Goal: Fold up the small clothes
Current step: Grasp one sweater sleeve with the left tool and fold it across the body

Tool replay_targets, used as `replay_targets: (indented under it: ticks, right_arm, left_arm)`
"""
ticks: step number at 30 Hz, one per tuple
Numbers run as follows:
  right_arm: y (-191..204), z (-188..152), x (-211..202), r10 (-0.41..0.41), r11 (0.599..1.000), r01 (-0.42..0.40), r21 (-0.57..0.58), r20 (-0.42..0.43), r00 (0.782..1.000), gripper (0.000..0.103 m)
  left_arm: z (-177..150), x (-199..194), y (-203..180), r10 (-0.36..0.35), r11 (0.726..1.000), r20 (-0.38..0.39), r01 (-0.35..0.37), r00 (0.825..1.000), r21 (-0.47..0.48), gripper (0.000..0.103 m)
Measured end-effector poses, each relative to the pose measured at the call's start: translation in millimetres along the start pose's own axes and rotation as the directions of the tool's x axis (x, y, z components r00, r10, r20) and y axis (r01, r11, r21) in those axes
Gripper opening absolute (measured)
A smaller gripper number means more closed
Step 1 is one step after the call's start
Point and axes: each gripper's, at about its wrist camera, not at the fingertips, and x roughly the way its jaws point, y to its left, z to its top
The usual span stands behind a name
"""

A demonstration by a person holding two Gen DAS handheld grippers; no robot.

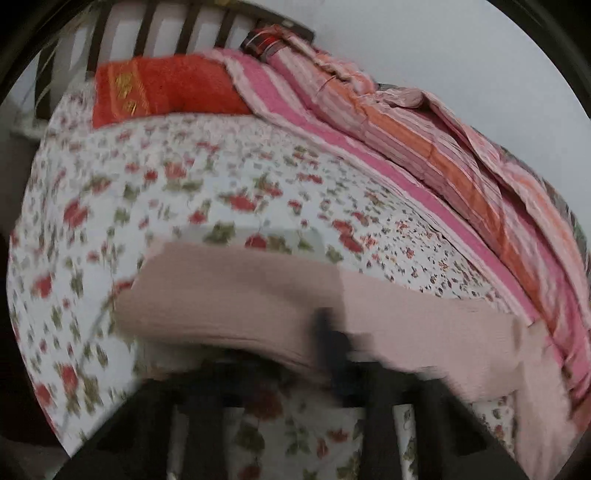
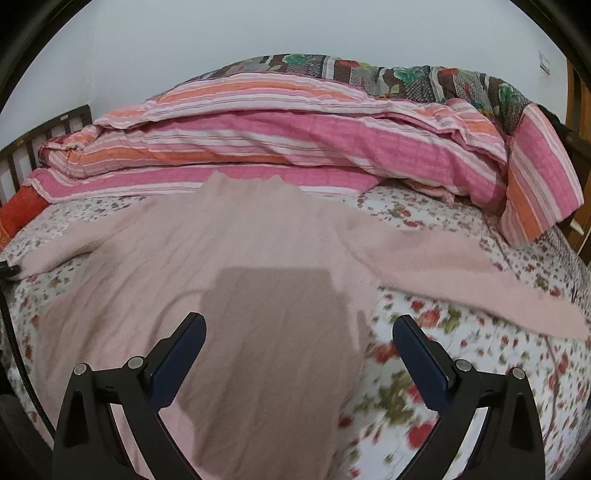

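Note:
A pale pink knitted sweater [image 2: 221,251] lies spread flat on the floral bedsheet [image 2: 461,369], with one sleeve [image 2: 461,258] stretched out to the right. My right gripper [image 2: 299,325] hovers open just above the sweater's lower body, its right finger over the sheet beside the hem. The left wrist view is blurred. There the other sleeve [image 1: 229,291] runs across the frame, and my left gripper [image 1: 332,343] is shut on it, its dark fingers pinched together in the fabric.
A rolled pink and orange striped quilt [image 2: 295,140] lies along the far side of the bed, with a patchwork blanket [image 2: 406,77] behind it. A red towel [image 1: 166,88] rests against the dark slatted headboard [image 1: 147,22].

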Motion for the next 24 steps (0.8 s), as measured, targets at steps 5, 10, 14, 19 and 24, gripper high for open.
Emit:
replay_targets:
  ticks: [5, 10, 14, 19, 24]
  right_arm:
    - [-28, 15, 5, -0.027, 0.999, 0.025, 0.035, 0.040, 0.999, 0.100]
    - [-71, 17, 11, -0.013, 0.985, 0.003, 0.173, 0.056, 0.998, 0.100]
    - [-101, 7, 22, 0.022, 0.958, -0.031, 0.285, 0.035, 0.999, 0.100]
    - [-123, -5, 22, -0.029, 0.948, 0.020, 0.319, 0.023, 0.999, 0.100]
    - [-141, -12, 15, -0.014, 0.933, -0.001, 0.361, 0.039, 0.999, 0.100]
  left_arm:
    - [14, -24, -51, 0.050, 0.989, 0.087, -0.061, 0.995, 0.138, 0.007]
    - [20, -49, -139, -0.042, 0.963, 0.129, 0.005, 0.991, 0.270, 0.007]
    - [3, -64, -229, -0.161, 0.917, 0.106, 0.109, 0.981, 0.384, 0.007]
    - [-42, -81, -351, -0.310, 0.820, 0.035, 0.248, 0.950, 0.516, 0.007]
    - [-109, -82, -437, -0.402, 0.727, -0.094, 0.380, 0.911, 0.572, 0.007]
